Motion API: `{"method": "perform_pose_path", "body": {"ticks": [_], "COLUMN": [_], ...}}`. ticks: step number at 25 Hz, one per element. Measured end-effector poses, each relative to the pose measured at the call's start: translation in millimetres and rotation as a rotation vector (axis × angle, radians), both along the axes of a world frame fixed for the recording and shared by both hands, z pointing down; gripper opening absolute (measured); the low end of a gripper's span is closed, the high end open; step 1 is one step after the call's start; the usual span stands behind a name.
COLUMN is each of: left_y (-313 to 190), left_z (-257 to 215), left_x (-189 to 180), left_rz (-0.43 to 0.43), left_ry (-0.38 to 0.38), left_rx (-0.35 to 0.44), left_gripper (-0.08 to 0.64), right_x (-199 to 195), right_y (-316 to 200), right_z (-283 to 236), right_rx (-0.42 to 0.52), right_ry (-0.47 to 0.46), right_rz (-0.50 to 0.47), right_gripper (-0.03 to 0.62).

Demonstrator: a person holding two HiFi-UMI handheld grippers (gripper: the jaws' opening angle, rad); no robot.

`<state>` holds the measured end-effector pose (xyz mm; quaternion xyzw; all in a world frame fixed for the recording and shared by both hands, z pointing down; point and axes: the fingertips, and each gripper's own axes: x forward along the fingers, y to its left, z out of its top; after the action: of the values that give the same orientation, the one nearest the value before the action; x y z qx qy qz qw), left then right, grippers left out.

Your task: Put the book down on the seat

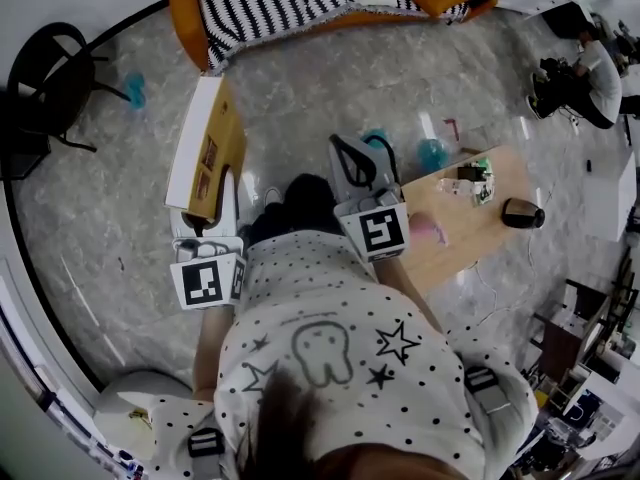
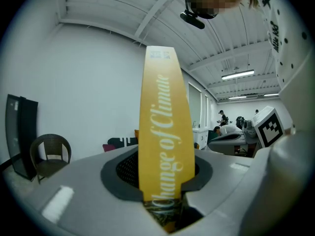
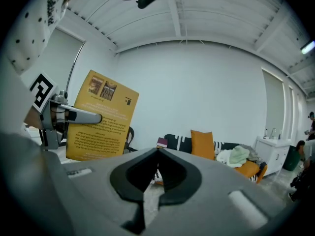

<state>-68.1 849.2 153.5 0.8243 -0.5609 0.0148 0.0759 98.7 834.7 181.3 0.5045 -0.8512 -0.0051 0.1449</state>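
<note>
The left gripper (image 1: pixel 205 223) is clenched on the lower end of a thin yellow paperback book (image 1: pixel 208 148). In the left gripper view its jaws (image 2: pixel 166 200) press on either side of the book's spine (image 2: pixel 165 132), which rises upright between them with white lettering running along it. The book is held in the air over the grey marbled floor (image 1: pixel 300 98), in front of the person in the white spotted shirt (image 1: pixel 330 368). It rests on no seat and is well apart from both the orange sofa (image 1: pixel 185 18), draped with a black-and-white striped throw, and the black round-backed chair (image 1: pixel 45 78) off to the left. The right gripper view shows the book's yellow back cover (image 3: pixel 98 122) with the left gripper's finger (image 3: pixel 74 114) laid across it. The right gripper (image 1: pixel 355 163) hangs just beside the left one, grasping nothing. Its dark pads meet at the tips (image 3: pixel 157 154), with only a thin slit below them. A low wooden table (image 1: pixel 480 238) carrying small items stands to the right.
</note>
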Motion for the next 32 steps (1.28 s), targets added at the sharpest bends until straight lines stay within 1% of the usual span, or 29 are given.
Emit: {"method": "perform_pose_path", "body": {"ticks": [6, 10, 14, 19, 23, 29, 32], "left_y": [-24.9, -47.4, -70.0, -99.8, -116.2, -135.8, -145.0], "left_z": [4.3, 2.3, -0.6, -6.9, -12.1, -16.0, -15.9], "left_x": [1.0, 9.7, 24.4, 39.6, 47.0, 51.4, 54.3], "left_rz": [-0.02, -0.06, -0.102, -0.134, -0.159, -0.192, -0.182], "left_ry": [0.003, 0.007, 0.03, 0.038, 0.028, 0.009, -0.001], "left_rx": [-0.019, -0.018, -0.022, 0.008, 0.029, 0.043, 0.039], "left_gripper": [0.144, 0.144, 0.144, 0.144, 0.144, 0.144, 0.144], "right_x": [0.1, 10.5, 23.7, 40.1, 51.0, 70.4, 77.3], "right_y": [-27.3, -54.7, -85.9, -123.6, -140.9, -156.1, -163.2], "right_z": [4.6, 7.8, 0.6, -2.9, -3.2, 2.6, 5.7], "right_rx": [-0.029, -0.026, -0.033, -0.008, 0.002, -0.009, -0.018], "right_ry": [-0.001, -0.006, -0.002, -0.004, -0.008, -0.011, -0.02], "right_rz": [-0.015, -0.05, -0.085, -0.112, -0.129, -0.125, -0.103], "right_gripper": [-0.003, -0.003, -0.003, -0.003, -0.003, -0.003, -0.003]}}
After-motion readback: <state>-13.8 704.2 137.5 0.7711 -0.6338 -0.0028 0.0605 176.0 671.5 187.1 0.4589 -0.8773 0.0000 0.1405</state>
